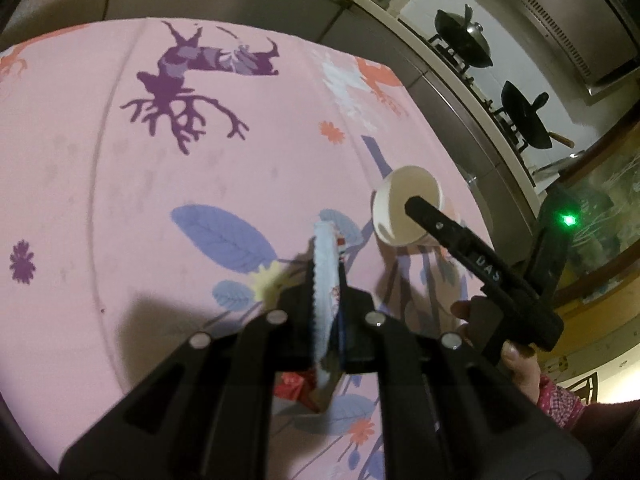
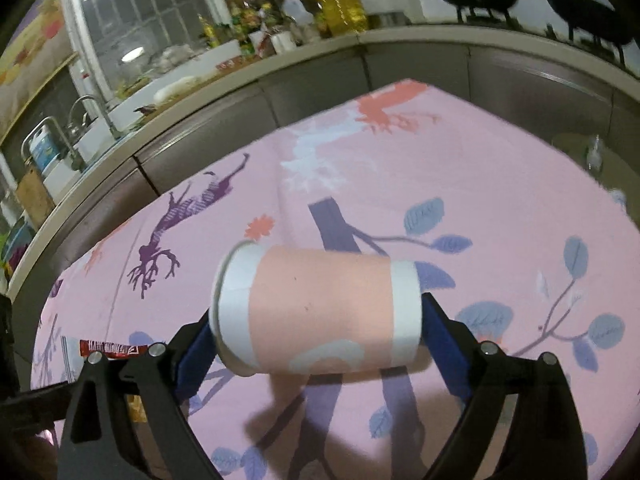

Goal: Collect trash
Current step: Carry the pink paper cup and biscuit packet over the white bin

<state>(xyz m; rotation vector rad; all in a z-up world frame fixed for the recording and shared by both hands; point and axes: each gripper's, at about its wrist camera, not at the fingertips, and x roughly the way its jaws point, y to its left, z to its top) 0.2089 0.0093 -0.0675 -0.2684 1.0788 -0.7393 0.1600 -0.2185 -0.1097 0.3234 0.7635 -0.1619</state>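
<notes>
Left fingers: the left gripper [image 1: 326, 280] is seen clamped on a flat pale-blue wrapper [image 1: 325, 300], held edge-on between the two pads.
Right fingers: the right gripper [image 2: 316, 320] is spread wide around a paper cup [image 2: 320, 312] lying sideways between the blue pads [image 2: 196, 356]; whether the pads press on it cannot be told.
Cup: its rim is turned to the picture's left and it is seen raised above the pink printed cloth [image 2: 500, 184].
Desk: covered by that cloth; a red wrapper [image 2: 108, 349] is left lying on it beside the right gripper's left finger.
Surroundings: a steel kitchen counter [image 2: 304, 76] is set along the far edge, with black woks [image 1: 466, 40] on a stove behind.
Person: a hand [image 1: 520, 364] in a patterned sleeve is glimpsed on the right gripper's handle.
</notes>
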